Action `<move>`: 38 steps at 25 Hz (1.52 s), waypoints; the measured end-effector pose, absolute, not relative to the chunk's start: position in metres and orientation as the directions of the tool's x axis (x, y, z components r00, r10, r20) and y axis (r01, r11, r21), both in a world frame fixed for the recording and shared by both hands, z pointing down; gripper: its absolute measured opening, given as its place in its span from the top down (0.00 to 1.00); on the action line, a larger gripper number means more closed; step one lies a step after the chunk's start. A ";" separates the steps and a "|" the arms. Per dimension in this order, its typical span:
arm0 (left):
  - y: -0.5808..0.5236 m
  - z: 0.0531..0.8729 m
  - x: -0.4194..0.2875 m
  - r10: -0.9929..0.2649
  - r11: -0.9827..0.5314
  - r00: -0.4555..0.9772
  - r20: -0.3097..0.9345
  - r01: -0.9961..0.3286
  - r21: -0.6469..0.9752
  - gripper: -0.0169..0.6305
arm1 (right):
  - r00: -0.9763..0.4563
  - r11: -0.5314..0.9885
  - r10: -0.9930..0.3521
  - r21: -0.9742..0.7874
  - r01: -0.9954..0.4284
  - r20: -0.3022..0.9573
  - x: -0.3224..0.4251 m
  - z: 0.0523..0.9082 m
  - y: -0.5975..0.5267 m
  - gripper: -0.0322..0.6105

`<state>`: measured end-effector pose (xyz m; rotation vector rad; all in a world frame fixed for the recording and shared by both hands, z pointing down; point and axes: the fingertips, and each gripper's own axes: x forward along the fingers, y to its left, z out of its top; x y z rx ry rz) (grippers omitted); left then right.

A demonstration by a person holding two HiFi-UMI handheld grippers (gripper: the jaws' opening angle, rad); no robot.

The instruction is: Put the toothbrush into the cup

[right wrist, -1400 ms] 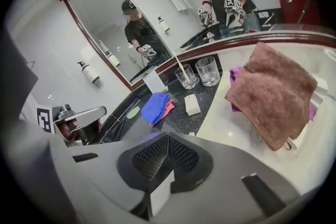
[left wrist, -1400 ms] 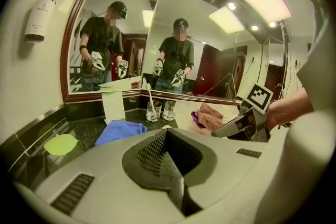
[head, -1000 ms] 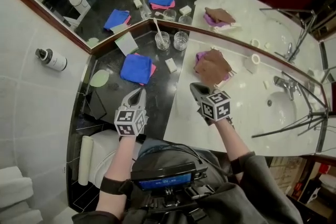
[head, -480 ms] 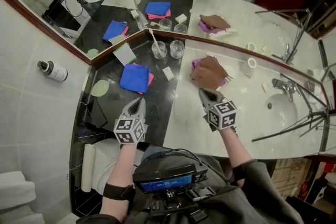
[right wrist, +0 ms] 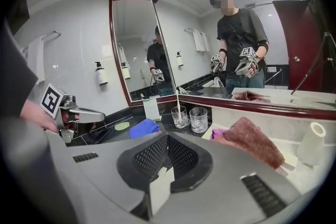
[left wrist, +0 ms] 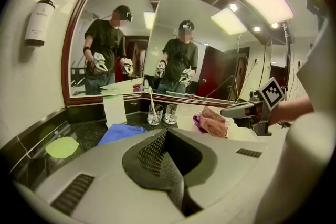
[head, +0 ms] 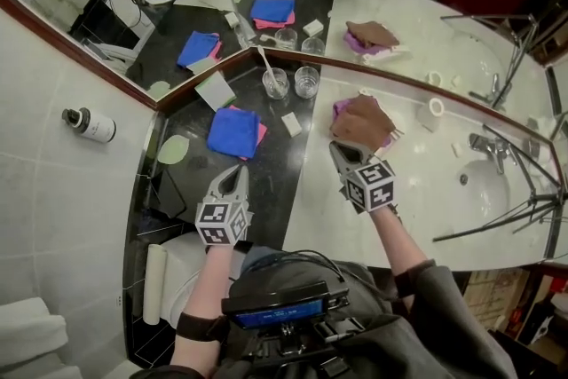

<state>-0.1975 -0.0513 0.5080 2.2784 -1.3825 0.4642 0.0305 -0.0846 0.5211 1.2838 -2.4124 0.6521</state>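
Note:
A white toothbrush (head: 266, 67) stands in the left of two clear glass cups (head: 276, 82) at the back of the black counter, against the mirror. It also shows in the left gripper view, toothbrush (left wrist: 150, 99) in cup (left wrist: 155, 114), and in the right gripper view, toothbrush (right wrist: 179, 105) in cup (right wrist: 179, 117). My left gripper (head: 236, 170) hangs over the counter's near edge, shut and empty. My right gripper (head: 338, 149) is shut with nothing in it, just short of a brown cloth (head: 362, 122). Both grippers are well away from the cups.
A second, empty glass (head: 306, 82) stands right of the cup. A blue cloth (head: 233, 131), a small soap bar (head: 291, 123) and a green disc (head: 170, 149) lie on the black counter. On the white counter are a white roll (head: 432, 111), a faucet (head: 488, 146) and a sink (head: 497, 191).
My right gripper has shifted slightly near the brown cloth. The left gripper has stayed put, and the toothbrush still stands in the cup.

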 end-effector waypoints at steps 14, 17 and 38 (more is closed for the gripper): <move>-0.132 0.513 -0.213 -0.749 -0.439 0.482 0.455 -0.875 0.204 0.97 | -0.504 0.540 -0.666 -0.111 -0.834 0.549 -0.049 0.529 -0.238 0.72; -0.149 0.516 -0.214 -0.751 -0.439 0.485 0.448 -0.873 0.211 0.97 | -0.497 0.546 -0.657 -0.097 -0.832 0.567 -0.064 0.537 -0.269 0.68; -0.174 0.564 -0.228 -0.739 -0.380 0.474 0.479 -0.880 0.285 0.97 | -0.429 0.552 -0.600 -0.040 -0.833 0.675 -0.109 0.599 -0.372 0.66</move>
